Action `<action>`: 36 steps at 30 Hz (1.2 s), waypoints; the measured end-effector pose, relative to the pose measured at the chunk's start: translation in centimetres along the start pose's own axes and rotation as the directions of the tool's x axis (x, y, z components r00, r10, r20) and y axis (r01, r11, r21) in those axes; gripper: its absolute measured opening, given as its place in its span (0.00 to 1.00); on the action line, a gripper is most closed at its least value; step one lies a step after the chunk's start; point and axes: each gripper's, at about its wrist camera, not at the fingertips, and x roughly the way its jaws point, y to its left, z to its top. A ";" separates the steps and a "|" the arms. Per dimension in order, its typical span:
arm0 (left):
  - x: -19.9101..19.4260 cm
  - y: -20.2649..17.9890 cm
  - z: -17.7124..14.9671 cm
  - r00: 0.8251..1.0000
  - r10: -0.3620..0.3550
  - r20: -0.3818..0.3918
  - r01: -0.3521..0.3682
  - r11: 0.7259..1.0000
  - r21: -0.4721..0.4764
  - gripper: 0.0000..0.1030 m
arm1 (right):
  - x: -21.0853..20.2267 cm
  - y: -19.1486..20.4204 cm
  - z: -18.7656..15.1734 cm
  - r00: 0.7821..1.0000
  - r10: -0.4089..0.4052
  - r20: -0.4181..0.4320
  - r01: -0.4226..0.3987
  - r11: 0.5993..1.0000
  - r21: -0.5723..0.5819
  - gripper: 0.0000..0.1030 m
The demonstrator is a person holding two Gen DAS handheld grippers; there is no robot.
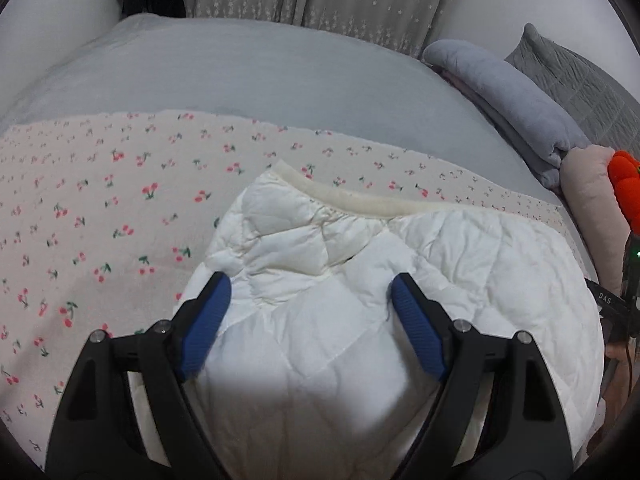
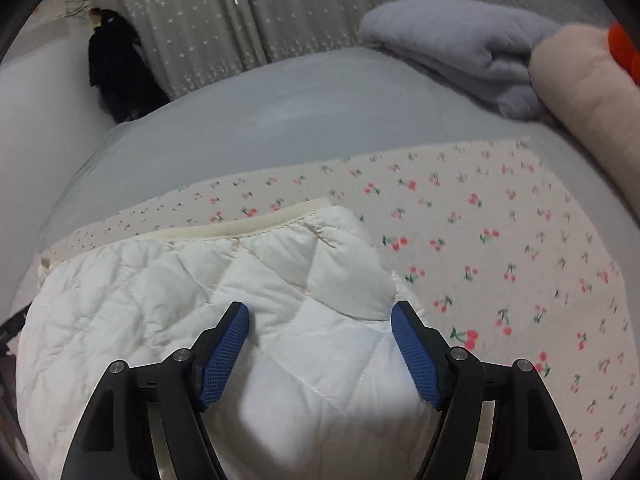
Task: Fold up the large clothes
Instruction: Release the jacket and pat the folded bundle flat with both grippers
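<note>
I've got the left gripper spread wide over the jacket, nothing pinched. Right gripper is the same: jaws apart over the white quilting, no cloth between the pads. The jacket lies bunched on the cherry sheet at the bed's near edge, its ribbed hem toward the far side. My read is that it's partly folded, one side panel laid over the body, which would explain the diagonal flap under both grippers. I judge both are parked above the near edge to take a fresh pinch for the next fold. A grey blanket and a pink pillow sit at the bed's far right, well apart from the jacket. No containers in view.
</note>
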 end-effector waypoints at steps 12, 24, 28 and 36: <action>1.4 2.4 -0.7 0.997 -0.080 0.010 0.081 0.990 -0.115 0.80 | -0.1 -2.4 -1.4 0.998 0.052 0.031 -0.055 0.993 0.101 0.71; -11.6 3.8 -3.3 0.999 -0.055 0.001 0.054 0.980 -0.191 0.83 | -12.0 5.3 -4.2 0.988 -0.043 0.151 0.066 0.986 -0.151 0.79; -14.4 6.5 -7.1 0.994 -0.103 -0.035 0.085 0.938 -0.336 0.84 | -14.4 8.0 -6.8 0.986 -0.042 0.161 0.082 0.965 -0.250 0.79; -13.7 8.6 -13.8 0.961 -0.264 -0.085 0.186 0.842 -0.506 0.84 | -16.2 4.4 -10.4 0.988 -0.081 0.129 0.109 0.968 -0.226 0.82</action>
